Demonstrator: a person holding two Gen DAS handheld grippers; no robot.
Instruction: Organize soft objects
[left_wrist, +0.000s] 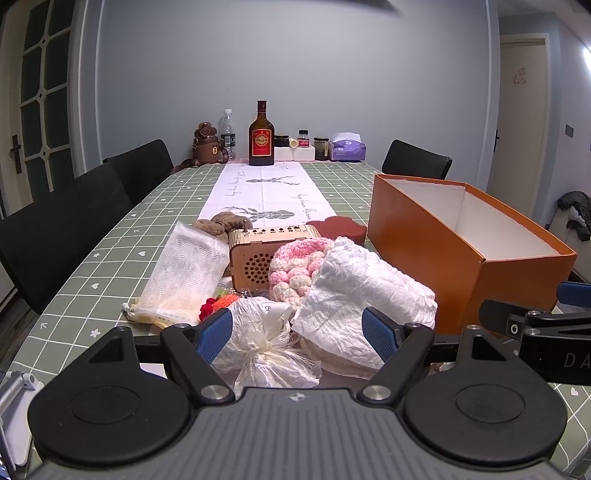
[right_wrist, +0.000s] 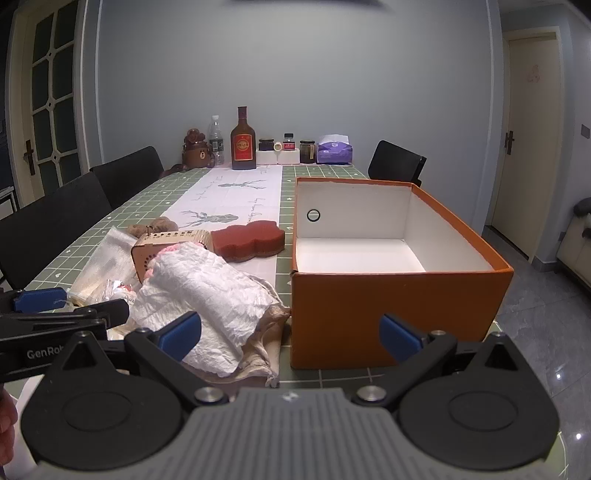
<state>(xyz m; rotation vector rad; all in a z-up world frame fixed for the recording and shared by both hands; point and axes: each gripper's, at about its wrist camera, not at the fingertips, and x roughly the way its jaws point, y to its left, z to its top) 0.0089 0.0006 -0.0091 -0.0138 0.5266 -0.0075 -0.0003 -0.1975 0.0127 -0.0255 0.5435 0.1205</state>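
Observation:
A pile of soft things lies on the green checked table. A crumpled white cloth (left_wrist: 365, 291) (right_wrist: 207, 291) rests on a beige drawstring bag (right_wrist: 266, 343). A clear plastic bag (left_wrist: 262, 343) lies between the fingers of my open left gripper (left_wrist: 297, 334), near its pads. Behind are a pink-and-white knitted piece (left_wrist: 295, 269), a white mesh pouch (left_wrist: 184, 273), a brown plush toy (left_wrist: 221, 223) and a dark red sponge (right_wrist: 251, 240). An empty orange box (right_wrist: 399, 295) (left_wrist: 461, 251) stands on the right. My right gripper (right_wrist: 290, 334) is open and empty before the box's near wall.
A wooden speaker box (left_wrist: 266, 254) sits amid the pile. Bottles, jars and a tissue pack (left_wrist: 349, 147) line the far edge. Black chairs (left_wrist: 55, 236) stand along the left side and one (right_wrist: 397, 162) at the far right. The table edge and tiled floor lie right of the box.

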